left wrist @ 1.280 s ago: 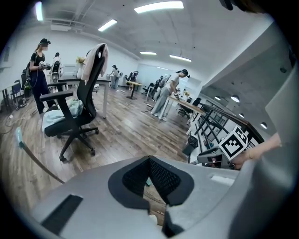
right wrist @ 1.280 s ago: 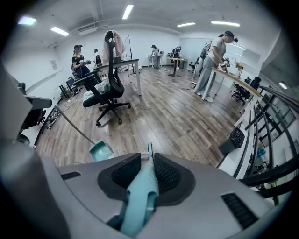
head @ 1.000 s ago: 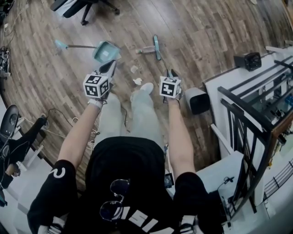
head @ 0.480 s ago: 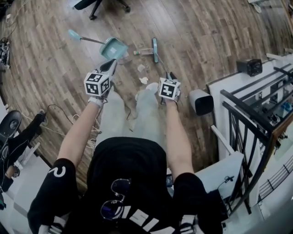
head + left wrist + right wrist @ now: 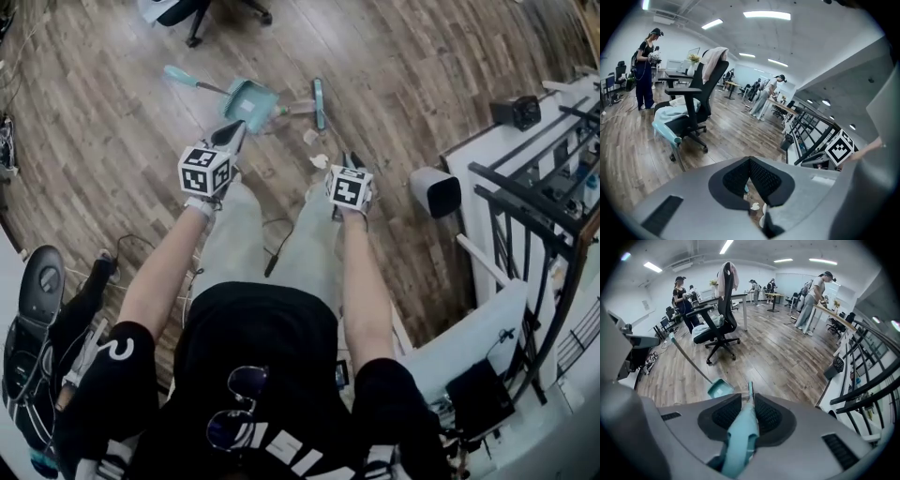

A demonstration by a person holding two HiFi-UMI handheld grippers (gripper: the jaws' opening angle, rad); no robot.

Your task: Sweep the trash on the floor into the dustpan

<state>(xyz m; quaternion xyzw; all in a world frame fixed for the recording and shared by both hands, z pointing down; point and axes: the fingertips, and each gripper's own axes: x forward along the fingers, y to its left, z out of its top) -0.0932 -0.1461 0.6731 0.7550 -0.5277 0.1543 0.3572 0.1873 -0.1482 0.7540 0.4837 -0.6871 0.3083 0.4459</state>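
Teal broom [image 5: 738, 440] in right gripper [image 5: 749, 398], dustpan [image 5: 251, 101]

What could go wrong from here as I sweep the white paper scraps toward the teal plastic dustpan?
1. The teal plastic dustpan lies loose on the wooden floor. The left gripper is shut on nothing, so a push might slide the pan away.
2. The white paper scraps lie on the person's side of the teal broom in the right gripper; a stroke could miss or scatter them.
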